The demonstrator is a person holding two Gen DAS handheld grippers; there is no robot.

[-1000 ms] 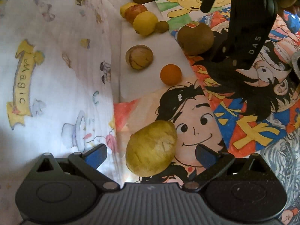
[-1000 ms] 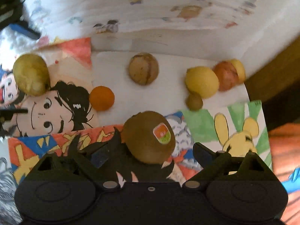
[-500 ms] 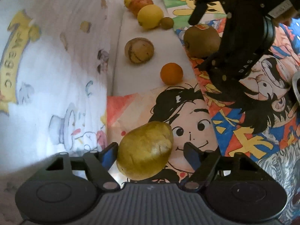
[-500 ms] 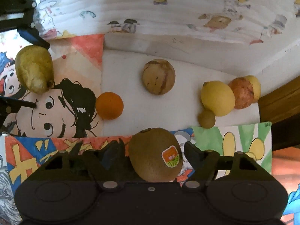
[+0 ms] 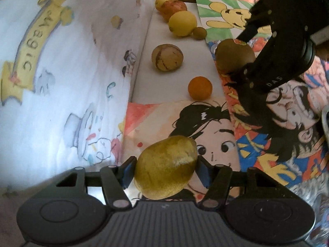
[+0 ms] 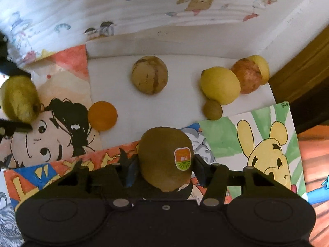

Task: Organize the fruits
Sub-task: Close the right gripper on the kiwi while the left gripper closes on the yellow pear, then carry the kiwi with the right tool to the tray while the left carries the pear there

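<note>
My left gripper (image 5: 165,169) is shut on a yellow-green pear (image 5: 164,167) over the cartoon-face drawing. My right gripper (image 6: 164,167) is shut on a brown kiwi (image 6: 165,160) with a sticker; it shows in the left wrist view (image 5: 234,56) at the upper right. The pear shows in the right wrist view (image 6: 19,98) at the far left. On the white surface lie an orange (image 6: 102,115), a round tan fruit (image 6: 149,74), a lemon (image 6: 220,85), a small brown fruit (image 6: 212,109), a red apple (image 6: 246,76) and a yellow fruit (image 6: 261,66).
Cartoon drawings cover the table: a black-haired face (image 5: 205,144), a yellow bear (image 6: 265,150). A printed white cloth wall (image 5: 51,82) rises behind the fruit row. A wooden edge (image 6: 304,61) stands at the far right.
Both grippers have closed: the left on the pear, the right on the kiwi. Both moved in closer to their fruit.
</note>
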